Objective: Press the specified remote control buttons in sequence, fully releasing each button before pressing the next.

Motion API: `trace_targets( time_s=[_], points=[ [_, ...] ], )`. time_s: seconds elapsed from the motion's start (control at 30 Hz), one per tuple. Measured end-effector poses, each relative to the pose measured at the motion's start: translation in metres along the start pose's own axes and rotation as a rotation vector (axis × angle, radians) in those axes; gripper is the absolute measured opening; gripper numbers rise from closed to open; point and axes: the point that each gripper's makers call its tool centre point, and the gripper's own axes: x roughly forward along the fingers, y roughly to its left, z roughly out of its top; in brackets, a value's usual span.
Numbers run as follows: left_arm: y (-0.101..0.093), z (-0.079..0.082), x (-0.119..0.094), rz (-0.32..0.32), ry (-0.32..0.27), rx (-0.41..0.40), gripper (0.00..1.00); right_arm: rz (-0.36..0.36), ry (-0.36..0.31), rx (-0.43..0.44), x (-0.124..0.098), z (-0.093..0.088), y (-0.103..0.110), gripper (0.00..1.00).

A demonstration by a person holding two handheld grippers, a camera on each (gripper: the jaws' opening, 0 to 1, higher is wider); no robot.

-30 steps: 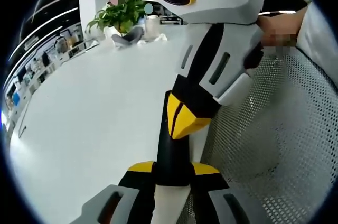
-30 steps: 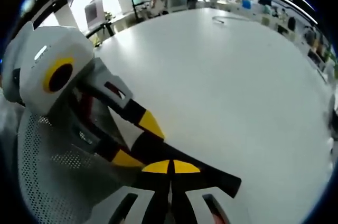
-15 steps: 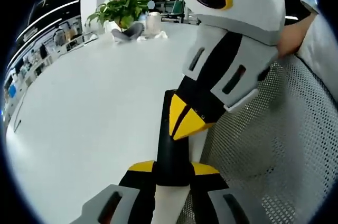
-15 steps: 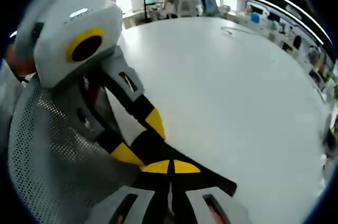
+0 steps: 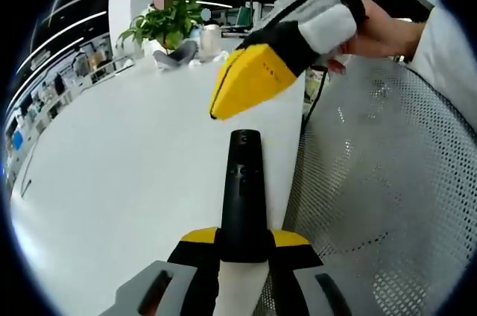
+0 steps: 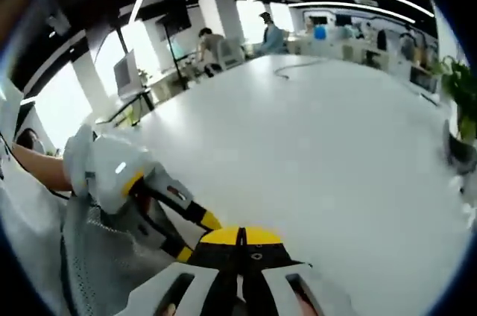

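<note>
A black remote control point(image 5: 244, 182) points away from me over the white table point(image 5: 112, 167), and my left gripper point(image 5: 244, 238) is shut on its near end. Round buttons show near the remote's far end. My right gripper point(image 5: 218, 109) comes in from the upper right, held by a hand point(image 5: 373, 29); its yellow tips are shut together and hover above the remote's far end, apart from it. In the right gripper view my right gripper point(image 6: 240, 235) is shut with nothing in it, and the left gripper point(image 6: 195, 237) sits low at the left, just beyond it.
A grey mesh chair point(image 5: 373, 182) stands against the table's right edge, beside the remote. A potted plant point(image 5: 168, 21) and a cup stand at the table's far end. A cable point(image 6: 298, 66) lies far across the table, and people point(image 6: 209, 40) sit beyond it.
My right gripper has lifted off the remote's far end and pulled up and back, so the buttons now show. The left gripper still holds the remote in the same place.
</note>
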Motion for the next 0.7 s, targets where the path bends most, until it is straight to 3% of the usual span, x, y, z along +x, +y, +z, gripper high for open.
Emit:
trace_targets(
  time_s=[0.07, 0.17, 0.27, 0.4, 0.53, 0.7],
  points=[
    [0.0, 0.0, 0.001, 0.003, 0.001, 0.01, 0.24, -0.035, -0.026, -0.015, -0.008, 0.003, -0.007, 0.0],
    [-0.001, -0.001, 0.001, 0.009, 0.005, 0.021, 0.24, -0.081, -0.13, -0.049, -0.024, 0.016, -0.015, 0.0],
    [0.001, 0.001, 0.002, 0.019, 0.007, 0.02, 0.25, -0.079, -0.243, 0.001, -0.041, 0.029, -0.015, 0.0],
    [0.002, 0.002, 0.004, 0.02, -0.005, 0.024, 0.25, -0.189, -0.355, -0.095, -0.063, 0.045, -0.028, 0.0],
    [0.002, 0.002, 0.003, 0.022, -0.004, 0.021, 0.25, -0.232, -0.421, -0.055, -0.082, 0.052, -0.038, 0.0],
    [0.002, 0.002, 0.003, 0.023, -0.004, 0.019, 0.25, -0.349, -0.495, -0.049, -0.105, 0.052, -0.058, 0.16]
  ],
)
